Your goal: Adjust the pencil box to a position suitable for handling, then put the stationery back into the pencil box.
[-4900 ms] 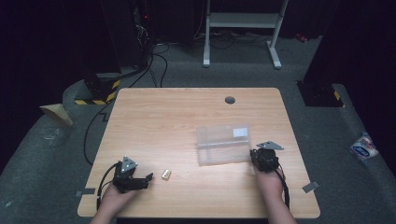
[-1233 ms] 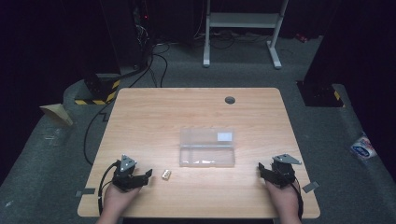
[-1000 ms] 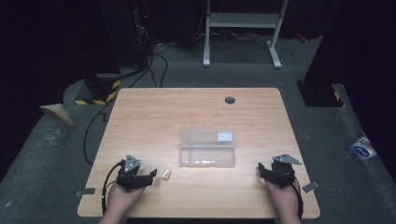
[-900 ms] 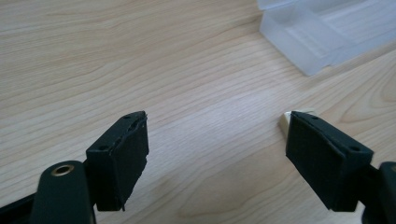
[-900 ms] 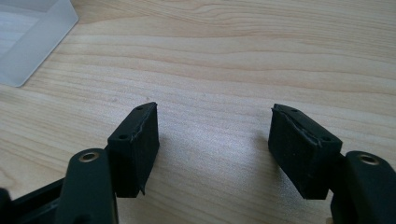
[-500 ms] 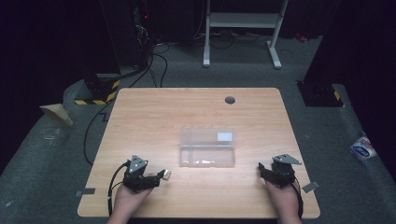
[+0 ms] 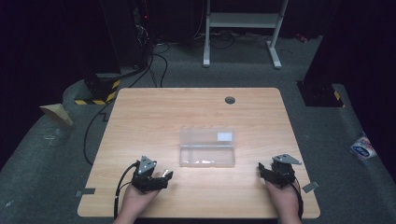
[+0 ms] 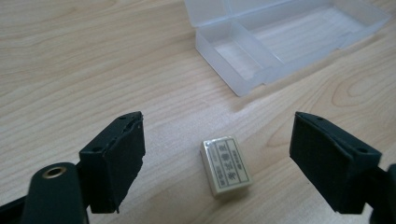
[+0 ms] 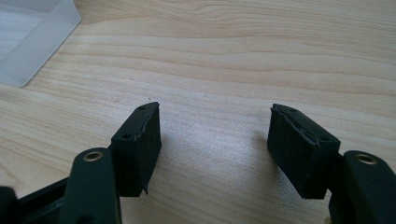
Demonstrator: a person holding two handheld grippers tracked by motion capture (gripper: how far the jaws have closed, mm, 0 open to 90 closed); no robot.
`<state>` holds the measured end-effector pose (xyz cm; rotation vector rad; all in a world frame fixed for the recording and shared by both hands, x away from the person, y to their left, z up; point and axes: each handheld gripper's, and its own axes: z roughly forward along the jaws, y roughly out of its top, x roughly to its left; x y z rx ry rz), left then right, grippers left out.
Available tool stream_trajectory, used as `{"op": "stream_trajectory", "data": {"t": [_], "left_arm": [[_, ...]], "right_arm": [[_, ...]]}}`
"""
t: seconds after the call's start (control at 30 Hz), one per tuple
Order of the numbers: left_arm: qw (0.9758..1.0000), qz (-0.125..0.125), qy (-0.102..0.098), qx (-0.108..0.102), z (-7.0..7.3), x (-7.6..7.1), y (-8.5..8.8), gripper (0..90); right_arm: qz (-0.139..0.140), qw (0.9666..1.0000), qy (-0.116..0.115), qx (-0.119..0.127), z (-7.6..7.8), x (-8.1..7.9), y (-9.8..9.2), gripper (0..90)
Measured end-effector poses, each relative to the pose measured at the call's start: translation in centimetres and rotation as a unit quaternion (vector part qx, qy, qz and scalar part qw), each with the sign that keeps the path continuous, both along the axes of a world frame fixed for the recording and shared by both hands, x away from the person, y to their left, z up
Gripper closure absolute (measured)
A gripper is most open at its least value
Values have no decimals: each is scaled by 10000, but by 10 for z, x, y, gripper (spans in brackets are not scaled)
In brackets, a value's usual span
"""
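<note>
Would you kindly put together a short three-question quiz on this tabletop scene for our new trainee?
1. True or false: the eraser lies on the table between the open jaws of the left gripper, untouched.
2. The clear plastic box is: A) shut, B) open and empty, C) open and full.
3. What is between the jaws of the right gripper?

Key:
1. True.
2. B.
3. Nothing but bare tabletop; the jaws stand open.

A round grommet [image 7: 229, 100] is set into the far edge of the wooden desk [image 7: 154, 116], beyond which black cables [image 7: 154, 65] and a white metal frame [image 7: 243, 28] are seen on the grey floor [image 7: 46, 154].
</note>
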<state>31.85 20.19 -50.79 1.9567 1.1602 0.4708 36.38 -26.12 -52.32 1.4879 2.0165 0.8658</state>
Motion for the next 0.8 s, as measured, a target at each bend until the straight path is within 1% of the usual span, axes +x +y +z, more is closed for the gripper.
{"op": "stream_trajectory", "data": {"t": [0.07,0.13,0.2,0.23,0.27,0.3,0.33,0.37,0.4,0.43,0.57,0.6,0.63,0.73,0.8], "left_arm": [[10000,-40,63,-44,-1,0,-1,179],[9999,-100,82,-49,-2,0,-5,179],[9996,-246,130,39,-3,1,-11,183],[9993,-320,111,128,-3,1,-14,187],[9992,-333,120,165,-4,1,-17,191],[9992,-341,154,154,-5,1,-19,195],[9990,-359,140,204,-6,2,-20,203],[9991,-320,154,216,-6,2,-22,205],[9990,-324,121,284,-6,3,-22,209],[9992,-275,152,257,-7,2,-23,216],[9990,-214,134,365,-8,1,-21,234],[9992,-153,178,308,-9,1,-20,244],[9993,-111,198,294,-9,0,-17,252],[9993,-46,304,209,-12,-1,-11,289],[9992,-48,344,177,-13,0,-8,319]], "right_arm": [[3,10000,-10,-15,0,0,0,349],[-15,10000,-15,-24,0,-1,0,357],[3,10000,-26,-29,0,-2,0,364],[5,10000,-30,-34,0,-2,0,364],[4,10000,-29,-28,0,-2,0,364],[4,10000,-30,-30,0,-2,0,364],[4,10000,-31,-31,0,-2,0,364],[2,10000,-33,-33,0,-2,0,364],[6,10000,-36,-37,0,-2,0,365],[2,10000,-29,-31,0,-2,0,365],[8,10000,-28,-23,0,-2,0,372],[10,10000,-28,-24,0,-2,0,374],[19,10000,-36,-31,0,-2,0,375],[19,10000,-35,-30,0,-2,0,375],[6,10000,-38,-39,0,-2,1,375]]}}
